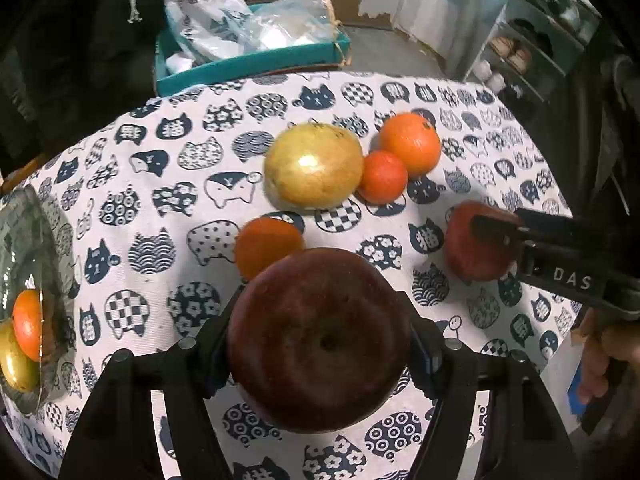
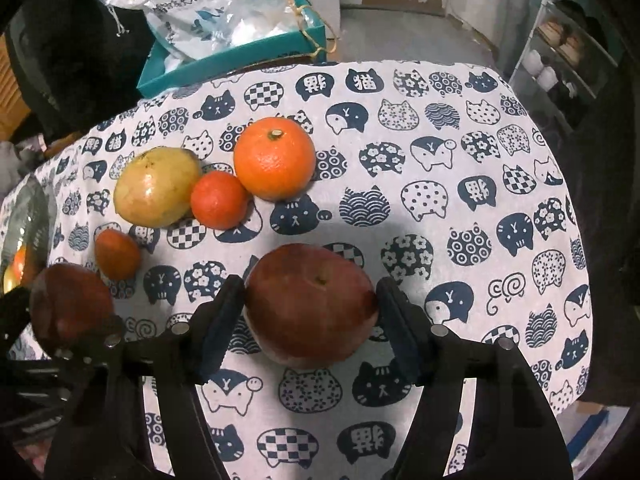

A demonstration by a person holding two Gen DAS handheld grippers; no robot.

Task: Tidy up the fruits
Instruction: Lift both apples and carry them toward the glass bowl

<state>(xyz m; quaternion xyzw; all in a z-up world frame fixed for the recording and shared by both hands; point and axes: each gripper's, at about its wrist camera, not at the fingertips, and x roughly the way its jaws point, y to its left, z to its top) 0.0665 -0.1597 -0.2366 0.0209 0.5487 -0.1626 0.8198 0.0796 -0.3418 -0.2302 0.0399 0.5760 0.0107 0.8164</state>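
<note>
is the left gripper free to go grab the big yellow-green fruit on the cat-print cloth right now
Probably not yet: the left gripper is already shut on a dark red apple. The path to the big yellow-green fruit looks mostly open, with one small orange fruit partly between.

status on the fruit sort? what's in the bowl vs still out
Done: an orange and a yellow fruit sit in the clear glass bowl. In hand: each gripper grips a dark red apple, left, right. Left: yellow-green pear and three oranges on the cat-print tablecloth.
</note>
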